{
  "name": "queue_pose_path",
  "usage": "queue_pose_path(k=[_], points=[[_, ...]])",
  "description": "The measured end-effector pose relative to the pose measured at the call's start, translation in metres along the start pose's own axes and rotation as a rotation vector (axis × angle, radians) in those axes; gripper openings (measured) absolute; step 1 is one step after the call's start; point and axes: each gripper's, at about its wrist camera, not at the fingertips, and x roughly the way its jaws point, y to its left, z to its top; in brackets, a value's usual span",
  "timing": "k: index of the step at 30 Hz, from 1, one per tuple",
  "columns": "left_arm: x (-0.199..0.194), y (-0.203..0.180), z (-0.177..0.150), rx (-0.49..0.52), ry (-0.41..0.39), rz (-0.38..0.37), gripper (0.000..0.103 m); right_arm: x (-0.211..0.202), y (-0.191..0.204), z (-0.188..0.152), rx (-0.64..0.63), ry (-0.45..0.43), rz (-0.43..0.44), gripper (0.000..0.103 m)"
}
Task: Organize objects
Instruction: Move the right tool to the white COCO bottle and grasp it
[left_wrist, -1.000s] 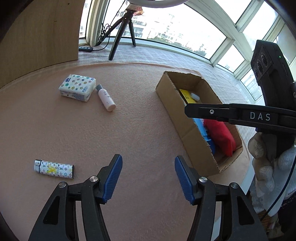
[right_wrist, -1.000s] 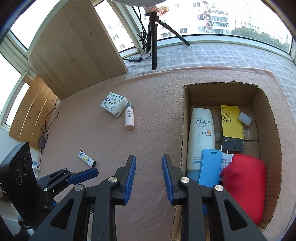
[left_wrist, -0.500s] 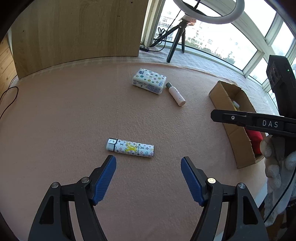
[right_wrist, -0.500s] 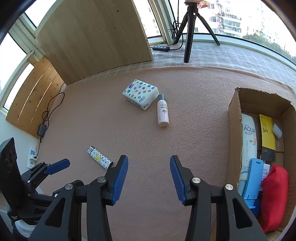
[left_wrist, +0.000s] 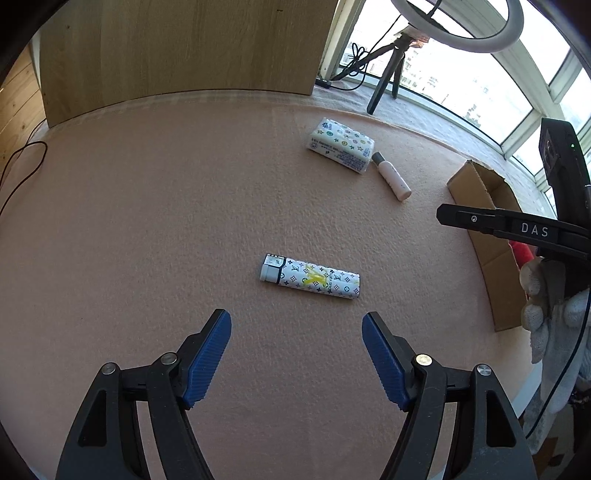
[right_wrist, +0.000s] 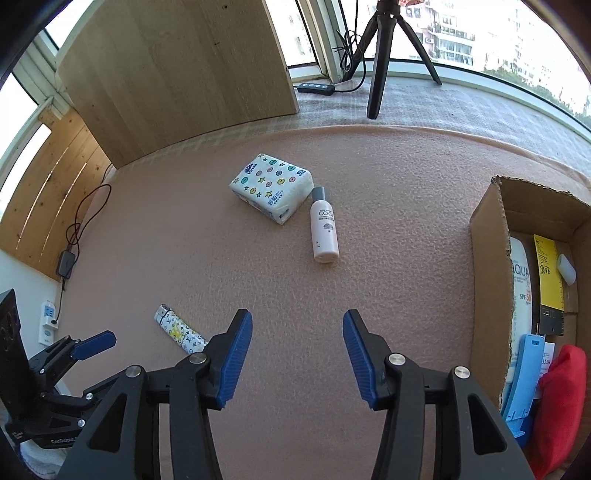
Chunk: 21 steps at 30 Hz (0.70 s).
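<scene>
Bright daylight pours in through the windows (right_wrist: 480, 33) behind the mat (left_wrist: 147, 221), blowing out the view outside to near white. Shadows on the mat are soft and short. Both views stay sharp in the middle, but the fisheye bends straight lines and darkens the corners.

On the mat (right_wrist: 258, 266) lie three loose things — one lighter (left_wrist: 310, 276), one tissue pack (right_wrist: 271, 186), one bottle (right_wrist: 324, 229). One cardboard box (right_wrist: 487, 280) stands at the right, and six things show inside it: one sunscreen tube (right_wrist: 521, 284), one yellow card (right_wrist: 548, 277), one small white piece (right_wrist: 567, 268), one blue holder (right_wrist: 524, 373), one white slip (right_wrist: 547, 354), one red pouch (right_wrist: 561, 398). Two grippers — left (left_wrist: 296, 354), right (right_wrist: 297, 360). One tripod (right_wrist: 380, 55), one ring light (left_wrist: 458, 33), one power strip (right_wrist: 316, 88).
</scene>
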Motion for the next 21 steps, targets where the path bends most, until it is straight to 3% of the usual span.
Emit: queue_pose_path(k=[10,15,21], points=[[0.01,0.012,-0.003,-0.027,0.02,-0.003,0.077,0.029,-0.021,0.029,0.098,0.026,-0.003,0.047],[0.012,0.018,-0.002,-0.05,0.021,-0.009,0.077,0.047,-0.023,0.043,0.105,0.029,-0.043,0.035],[0.016,0.021,-0.003,-0.068,0.024,-0.016,0.077,0.064,-0.023,0.054,0.093,0.038,-0.065,0.033]])
